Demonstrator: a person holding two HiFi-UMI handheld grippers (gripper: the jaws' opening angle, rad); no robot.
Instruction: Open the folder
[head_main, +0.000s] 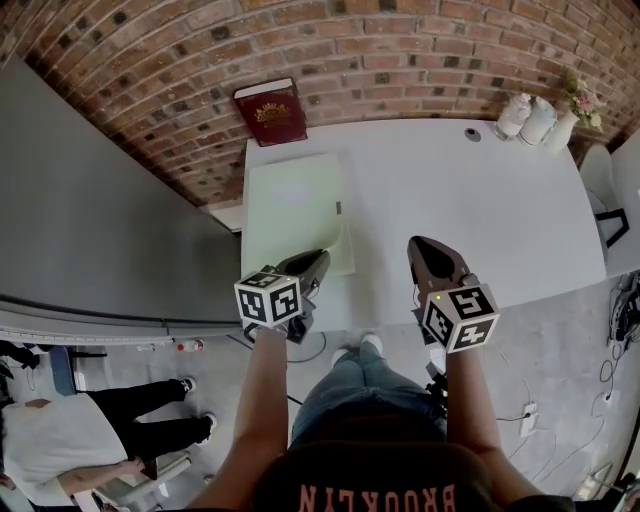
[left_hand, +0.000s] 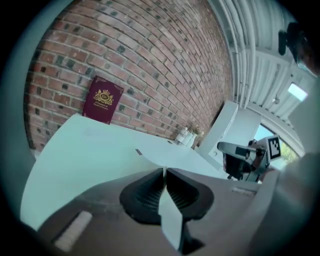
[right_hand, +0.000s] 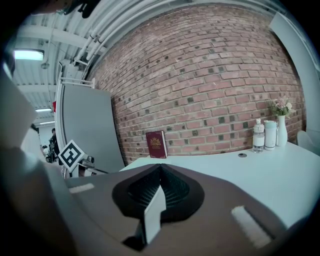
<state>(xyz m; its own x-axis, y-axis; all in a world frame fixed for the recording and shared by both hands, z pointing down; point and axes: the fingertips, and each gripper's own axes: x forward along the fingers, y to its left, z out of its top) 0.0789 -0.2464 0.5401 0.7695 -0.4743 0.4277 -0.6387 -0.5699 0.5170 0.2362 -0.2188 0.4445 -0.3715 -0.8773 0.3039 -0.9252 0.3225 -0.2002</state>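
Note:
A pale green folder lies flat on the left part of the white table. Its near right cover corner curls up off the table. My left gripper is shut on that lifted corner; in the left gripper view the cover sweeps up into the closed jaws of the left gripper. My right gripper hovers over the table's front edge, to the right of the folder and apart from it. Seen in its own view, the right gripper is shut with nothing between the jaws.
A dark red book leans on the brick wall behind the folder. Bottles and a flower vase stand at the far right corner, near a small round dark thing. A grey partition is at the left, and a person stands below it.

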